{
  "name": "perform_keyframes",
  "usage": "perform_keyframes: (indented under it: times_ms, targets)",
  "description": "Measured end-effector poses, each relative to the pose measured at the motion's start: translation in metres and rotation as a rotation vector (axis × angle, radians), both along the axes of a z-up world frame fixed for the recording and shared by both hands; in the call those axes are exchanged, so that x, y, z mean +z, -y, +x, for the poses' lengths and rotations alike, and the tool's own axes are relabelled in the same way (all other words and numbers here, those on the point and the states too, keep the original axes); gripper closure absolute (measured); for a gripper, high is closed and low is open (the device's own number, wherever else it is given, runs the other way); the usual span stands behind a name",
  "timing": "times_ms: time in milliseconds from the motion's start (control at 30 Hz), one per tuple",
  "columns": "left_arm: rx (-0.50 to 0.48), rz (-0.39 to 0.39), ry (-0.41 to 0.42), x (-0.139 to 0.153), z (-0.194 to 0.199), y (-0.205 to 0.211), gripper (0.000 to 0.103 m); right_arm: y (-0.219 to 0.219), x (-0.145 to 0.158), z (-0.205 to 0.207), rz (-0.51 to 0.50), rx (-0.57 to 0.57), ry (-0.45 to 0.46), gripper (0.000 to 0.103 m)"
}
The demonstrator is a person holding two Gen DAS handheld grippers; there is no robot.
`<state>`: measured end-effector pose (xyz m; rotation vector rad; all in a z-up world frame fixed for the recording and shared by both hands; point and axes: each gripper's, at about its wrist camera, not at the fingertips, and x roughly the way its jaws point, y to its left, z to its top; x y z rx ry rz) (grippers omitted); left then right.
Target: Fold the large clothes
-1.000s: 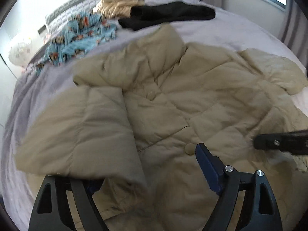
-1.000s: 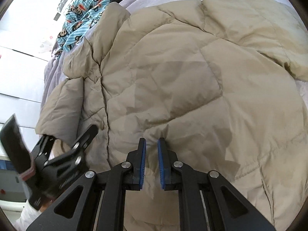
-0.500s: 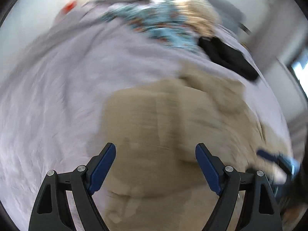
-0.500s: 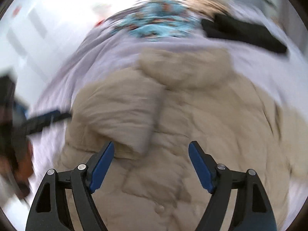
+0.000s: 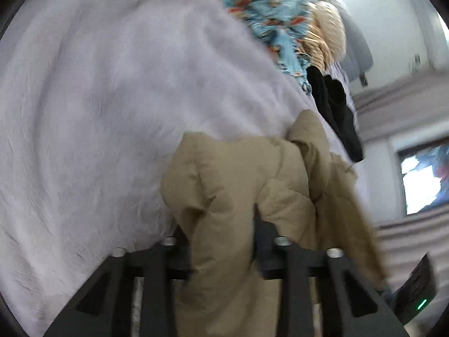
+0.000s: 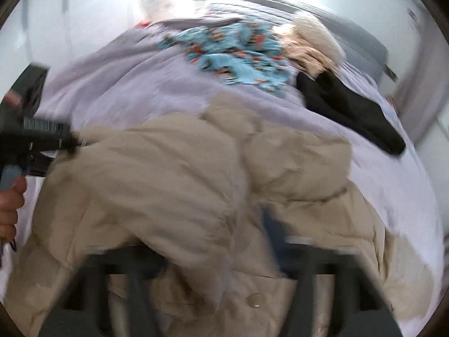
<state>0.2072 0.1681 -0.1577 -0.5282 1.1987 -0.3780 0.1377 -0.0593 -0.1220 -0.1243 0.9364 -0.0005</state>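
A lilac-covered bed (image 6: 140,90) carries the beige puffer jacket (image 6: 174,174), which lies crumpled across its near half from 6 to 9 o'clock in the right wrist view. Beyond it sit a blue patterned garment (image 6: 238,50) at 12 o'clock, a cream bundle (image 6: 311,42) at 1 o'clock and a black garment (image 6: 348,109) at 2 o'clock.

The left gripper (image 5: 223,241) is clamped on a thick fold of the jacket, its fabric bunched between the fingers and rising toward 12 o'clock in the left wrist view. The right gripper (image 6: 216,255) is blurred and largely buried under padding; a fold fills the gap between its fingers, but whether it is pinching that fabric cannot be told.

The step in hand appears to be carrying one side of the jacket over the body. The next move likely calls for laying that side flat and square on the front before letting go.
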Motion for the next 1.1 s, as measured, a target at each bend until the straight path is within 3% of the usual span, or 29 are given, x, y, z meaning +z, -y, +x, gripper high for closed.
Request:
perform_keyframes:
  times_ms: [67,167,300,400,467,533,700,833,900,967,1033,1100]
  targets:
    - [-0.06,0.168,0.144,0.028,-0.012,0.021,0.081,0.024,0.002,0.003,0.09,-0.072,-0.012,0.095]
    - [-0.15,0.331,0.288,0.049,-0.029,0.047,0.081,0.084,-0.008,-0.01,0.304,-0.251,-0.044,0.095]
    - [-0.219,0.509,0.299,0.026,-0.029,0.066,0.08,0.16,-0.07,-0.036,0.714,-0.554,-0.202,0.095]
    - [-0.177,0.533,0.259,0.01,-0.025,0.06,0.07,0.173,-0.098,-0.047,0.863,-0.604,-0.208,0.096]
    - [-0.133,0.575,0.268,0.016,-0.024,0.049,0.042,0.169,-0.095,-0.047,0.836,-0.582,-0.21,0.096]
    - [-0.073,0.637,0.295,0.028,-0.023,0.035,0.034,0.165,-0.091,-0.044,0.804,-0.545,-0.236,0.09]
    - [0.007,0.631,0.249,0.047,-0.018,-0.004,0.034,0.175,-0.075,-0.057,0.755,-0.566,-0.266,0.071]
    - [-0.001,0.551,0.206,0.055,-0.031,-0.009,0.034,0.187,-0.036,-0.084,0.606,-0.618,-0.162,0.071]
    - [-0.014,0.5,0.182,0.054,-0.044,-0.001,0.034,0.189,-0.018,-0.088,0.567,-0.589,-0.113,0.078]
    - [-0.025,0.476,0.166,0.049,-0.058,0.011,0.034,0.184,-0.009,-0.083,0.522,-0.517,-0.097,0.079]
    - [-0.046,0.512,0.151,0.037,-0.068,0.027,0.034,0.175,-0.004,-0.066,0.472,-0.437,-0.092,0.079]
    - [-0.06,0.569,0.137,0.021,-0.073,0.036,0.034,0.171,-0.011,-0.051,0.487,-0.392,-0.116,0.079]
